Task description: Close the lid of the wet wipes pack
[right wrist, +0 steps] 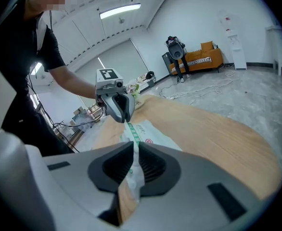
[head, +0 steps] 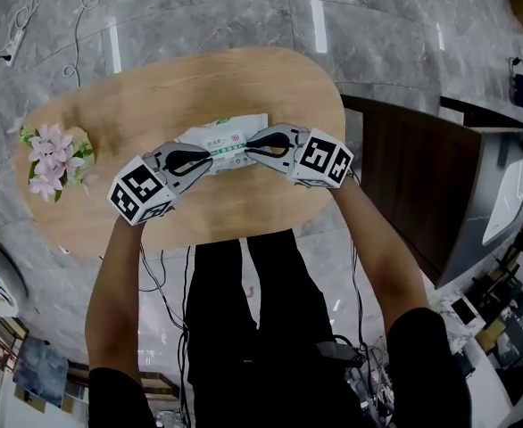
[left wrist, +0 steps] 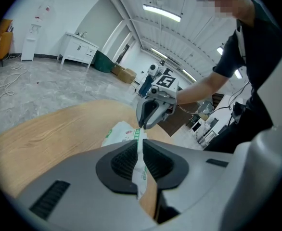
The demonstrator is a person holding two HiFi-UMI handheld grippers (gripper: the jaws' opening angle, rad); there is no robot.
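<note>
The wet wipes pack [head: 223,141] lies flat near the middle of an oval, pale wooden table [head: 136,96]. It is white with a green band running along it. The left gripper [head: 211,159] and the right gripper [head: 247,148] meet over its near side, tips pointing at each other and close together. Each has its jaws pressed together on a thin fold of the pack's white and green wrapper (each gripper's own view shows the film pinched between the ribbed pads, with the other gripper nipping the same green band just beyond). Whether the lid is up or down I cannot make out from here.

At the table's left end sits a small bunch of pink and white flowers [head: 54,157], well apart from the pack. Under the table is a glossy grey marble-look floor [head: 244,7] that catches the ceiling lights as bright streaks. Loose cables [head: 29,16] trail across it beyond the table's far left. To the right of the table stands a dark brown counter [head: 413,176].

The room is wide and white-walled. A long strip light [left wrist: 161,13] runs overhead, a white sideboard [left wrist: 77,46] stands against one wall with cardboard boxes [left wrist: 126,74] farther along, and an orange sofa [right wrist: 206,57] sits at the opposite side. The person [head: 244,328] stands at the table's near edge in dark clothes, both forearms reaching in over the wood.
</note>
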